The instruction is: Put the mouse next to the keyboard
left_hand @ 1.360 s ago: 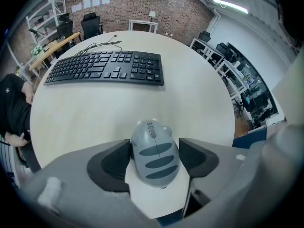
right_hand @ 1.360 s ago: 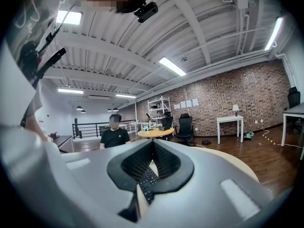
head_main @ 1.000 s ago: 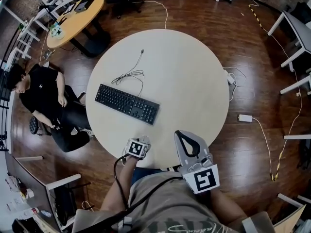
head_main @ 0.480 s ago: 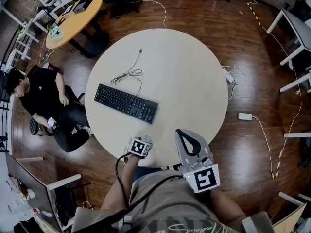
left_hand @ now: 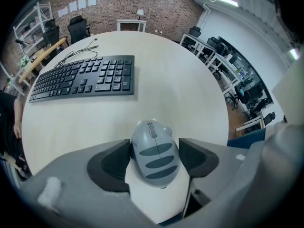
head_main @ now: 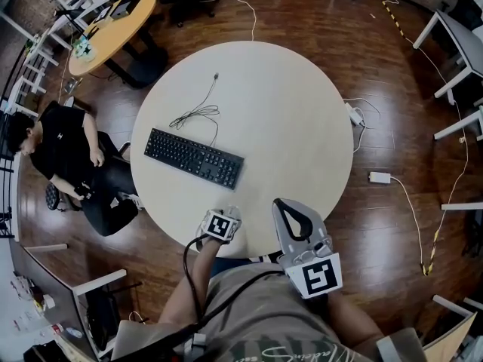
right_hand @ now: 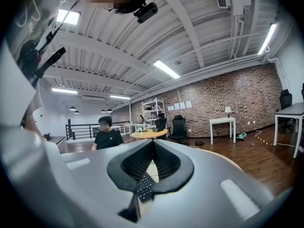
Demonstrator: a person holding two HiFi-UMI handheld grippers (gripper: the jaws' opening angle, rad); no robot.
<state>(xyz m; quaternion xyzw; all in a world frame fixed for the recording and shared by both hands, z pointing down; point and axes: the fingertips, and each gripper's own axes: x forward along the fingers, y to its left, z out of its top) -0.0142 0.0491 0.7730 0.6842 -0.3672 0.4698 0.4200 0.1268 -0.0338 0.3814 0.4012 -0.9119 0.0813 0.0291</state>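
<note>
A grey mouse (left_hand: 154, 153) with darker stripes sits between the jaws of my left gripper (left_hand: 154, 158), which is shut on it just above the near rim of the round cream table (head_main: 302, 119). In the head view the left gripper (head_main: 220, 225) hangs at that rim and its marker cube hides the mouse. The black keyboard (head_main: 194, 159) lies on the table's left half, ahead and left of this gripper; in the left gripper view the keyboard (left_hand: 85, 77) is beyond the mouse. Its cable (head_main: 198, 111) trails toward the far side. My right gripper (head_main: 290, 217) is shut on nothing, raised at the near edge.
A person in black (head_main: 68, 153) sits on a chair left of the table. An orange round table (head_main: 113, 25) stands at the far left. Power adapters and cables (head_main: 379, 177) lie on the wooden floor to the right. White desks (head_main: 460, 44) line the right side.
My left gripper with the mouse has edged slightly forward and right at the table's near rim. The right gripper has hardly moved.
</note>
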